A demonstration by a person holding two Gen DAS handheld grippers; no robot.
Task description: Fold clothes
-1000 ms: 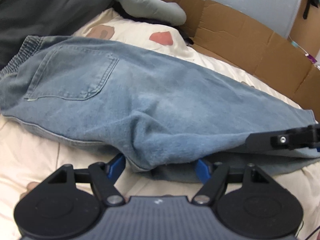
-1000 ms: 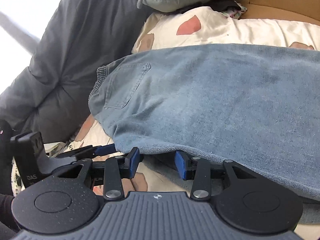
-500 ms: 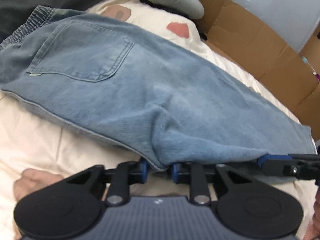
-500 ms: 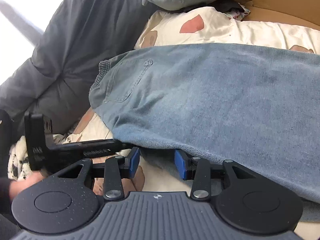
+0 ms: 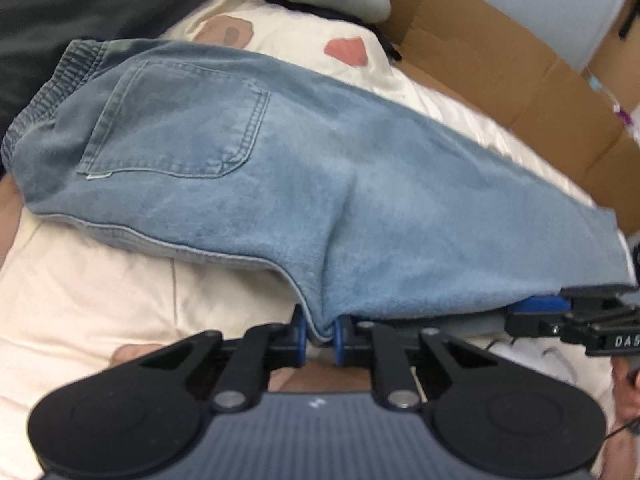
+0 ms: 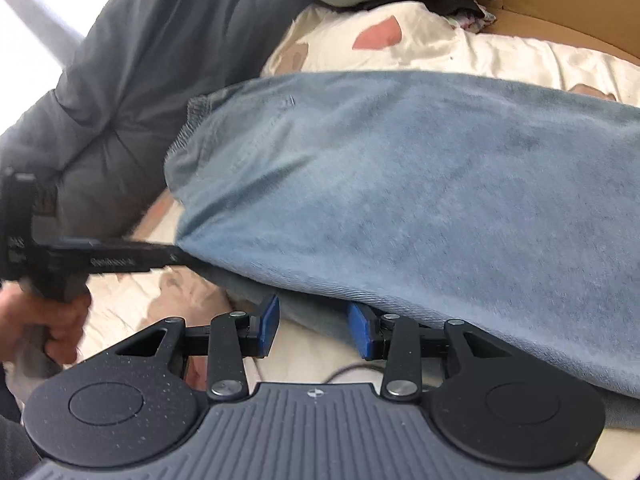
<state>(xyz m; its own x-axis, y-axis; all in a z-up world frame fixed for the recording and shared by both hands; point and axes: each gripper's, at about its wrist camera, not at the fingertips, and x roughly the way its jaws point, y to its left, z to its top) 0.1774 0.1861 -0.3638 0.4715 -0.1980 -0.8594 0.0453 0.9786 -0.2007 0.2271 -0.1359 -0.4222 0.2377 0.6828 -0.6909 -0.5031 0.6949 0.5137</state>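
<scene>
The jeans [image 5: 340, 184] are faded light-blue denim with an elastic waistband and a stitched back pocket [image 5: 176, 120], lying folded lengthwise across the cream bedsheet [image 5: 100, 288]. "DAS" shows in pale letters on the right tongs [image 6: 314, 330] in the left wrist view; other lettering is too blurred to read. The left tongs [image 5: 320, 338] have just been closing and now pinch the near denim edge, where a second ago they stood wide around it. The right tongs stand partly apart with the lower layer's edge between their blue pads [image 6: 362, 332], unpressed.
</scene>
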